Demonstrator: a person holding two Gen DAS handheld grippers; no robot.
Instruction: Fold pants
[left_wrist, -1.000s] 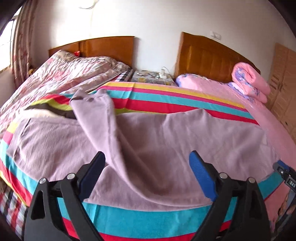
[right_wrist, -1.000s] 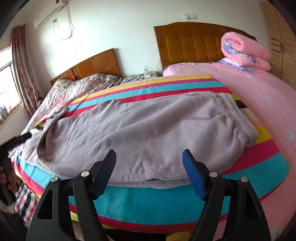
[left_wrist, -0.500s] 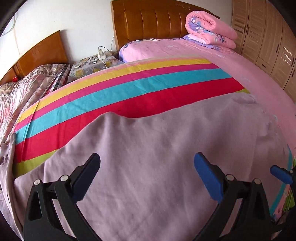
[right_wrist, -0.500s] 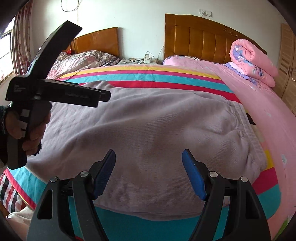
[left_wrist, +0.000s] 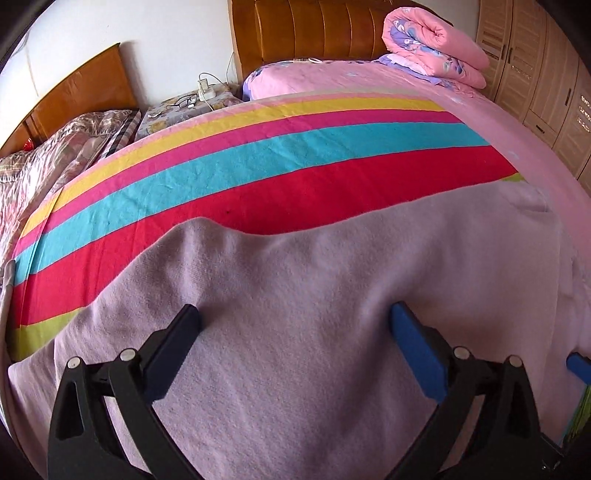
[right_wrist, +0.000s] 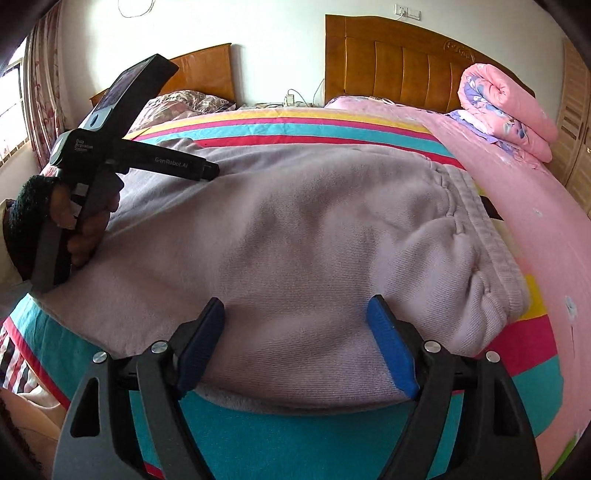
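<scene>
The lilac fleece pants lie flat across the striped blanket, with the ribbed waistband at the right. My left gripper is open and empty, low over the pants' cloth. It also shows in the right wrist view, held by a hand at the left over the pants. My right gripper is open and empty, above the pants' near edge close to the waistband end.
A rolled pink quilt lies at the bed's back right. A second bed stands left, a nightstand with glasses and a charger between. Wooden wardrobe doors are at the right. The blanket's near edge drops off.
The raised fold of pants cloth now lies flat. My left gripper has swung right and come down close over the pants. My right gripper has moved in toward the near edge.
</scene>
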